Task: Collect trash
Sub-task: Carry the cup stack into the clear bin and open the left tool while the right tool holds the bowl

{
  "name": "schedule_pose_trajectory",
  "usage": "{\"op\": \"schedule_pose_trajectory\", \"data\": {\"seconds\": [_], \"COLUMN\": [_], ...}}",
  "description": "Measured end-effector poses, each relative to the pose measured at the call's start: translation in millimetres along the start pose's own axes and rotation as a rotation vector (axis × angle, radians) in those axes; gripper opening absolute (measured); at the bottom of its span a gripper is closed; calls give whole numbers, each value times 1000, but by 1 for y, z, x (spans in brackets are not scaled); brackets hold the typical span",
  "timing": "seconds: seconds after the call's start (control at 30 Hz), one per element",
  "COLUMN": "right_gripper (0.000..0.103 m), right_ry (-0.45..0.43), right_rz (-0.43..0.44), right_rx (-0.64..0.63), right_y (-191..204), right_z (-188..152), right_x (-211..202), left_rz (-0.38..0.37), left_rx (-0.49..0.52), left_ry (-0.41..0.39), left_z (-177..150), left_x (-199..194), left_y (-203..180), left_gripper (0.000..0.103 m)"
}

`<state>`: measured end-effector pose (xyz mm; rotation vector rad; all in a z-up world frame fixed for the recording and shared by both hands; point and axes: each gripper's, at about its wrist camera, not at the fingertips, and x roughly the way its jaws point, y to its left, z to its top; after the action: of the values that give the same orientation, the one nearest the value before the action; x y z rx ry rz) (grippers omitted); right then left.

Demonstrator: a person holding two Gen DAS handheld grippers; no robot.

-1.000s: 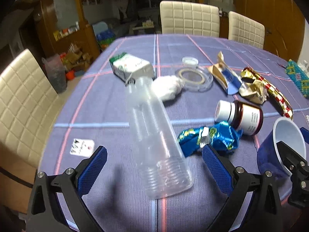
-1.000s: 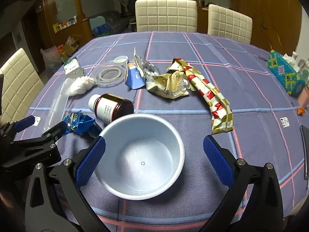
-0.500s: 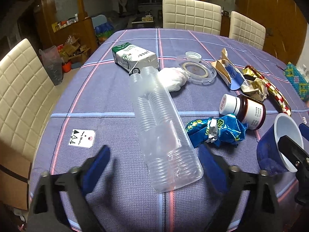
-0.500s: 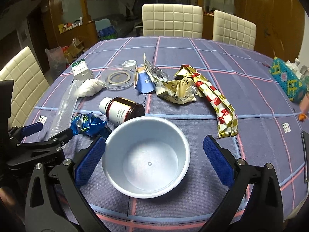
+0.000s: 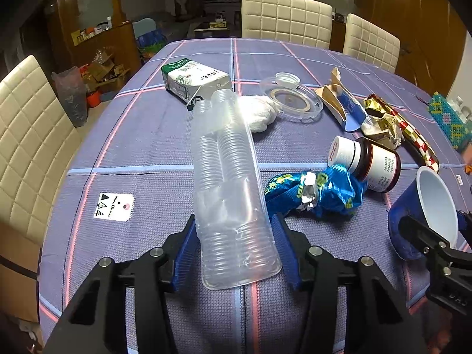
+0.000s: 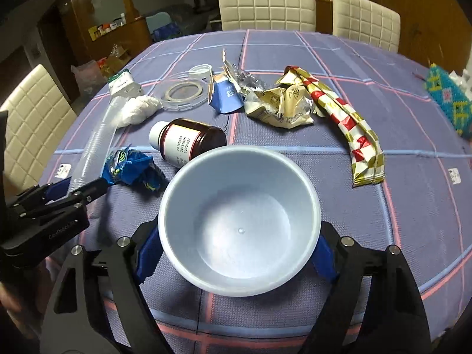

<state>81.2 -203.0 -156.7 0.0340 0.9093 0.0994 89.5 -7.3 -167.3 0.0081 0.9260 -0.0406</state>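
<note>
A long stack of clear plastic cups [image 5: 227, 177] lies on the checked tablecloth. My left gripper [image 5: 234, 244] straddles its wide near end, jaws still closing, both blue pads against its sides. From the right wrist view that gripper [image 6: 59, 194] shows at the left edge. A pale blue bowl [image 6: 239, 221] stands upright between the fingers of my right gripper [image 6: 236, 250]. Its jaws are closing too, and the pads meet the bowl just under the rim. The bowl's dark blue outside [image 5: 407, 224] shows in the left wrist view.
Trash lies beyond: a blue crumpled wrapper [image 5: 312, 197], a brown medicine bottle [image 6: 185, 141], a milk carton [image 5: 191, 79], a white tissue wad [image 5: 259, 112], a clear lid [image 5: 290, 97], a torn blue carton [image 6: 225, 97], and gold and red wrappers [image 6: 348, 124]. Cream chairs ring the table.
Both grippers' jaws have narrowed from wide open. The left pads now touch the cup stack and the right pads now touch the bowl. Neither hand has shifted much.
</note>
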Motion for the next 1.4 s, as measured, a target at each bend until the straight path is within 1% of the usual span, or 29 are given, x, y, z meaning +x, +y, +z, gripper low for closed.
{"op": "schedule_pose_trajectory", "data": {"seconds": [0.1, 0.3, 0.5, 0.6, 0.73, 1.03, 1.27, 1.4], "right_gripper": [80, 80, 80, 80, 80, 80, 80, 80], "right_ry": [-43, -90, -110, -118, -120, -135, -136, -108], "right_rz": [-14, -31, -22, -9, 12, 89, 141, 184], "right_rx": [-15, -51, -84, -107, -130, -223, -304, -321], "right_y": [5, 15, 28, 40, 54, 106, 150, 174], "right_z": [1, 7, 17, 24, 29, 48, 59, 66], "right_x": [-7, -17, -23, -23, -22, -19, -7, 4], "left_rz": [-2, 4, 22, 48, 111, 223, 277, 312], "left_rx": [2, -3, -23, -43, -80, -152, -219, -255], "left_ry": [-16, -61, -101, -118, -135, -158, -142, -123], "left_z": [0, 3, 6, 8, 9, 3, 1, -1], "left_x": [-4, -18, -31, -37, -43, -54, -51, -48], "left_y": [0, 4, 19, 33, 59, 111, 152, 178], "left_gripper": [45, 45, 45, 45, 45, 45, 45, 45]}}
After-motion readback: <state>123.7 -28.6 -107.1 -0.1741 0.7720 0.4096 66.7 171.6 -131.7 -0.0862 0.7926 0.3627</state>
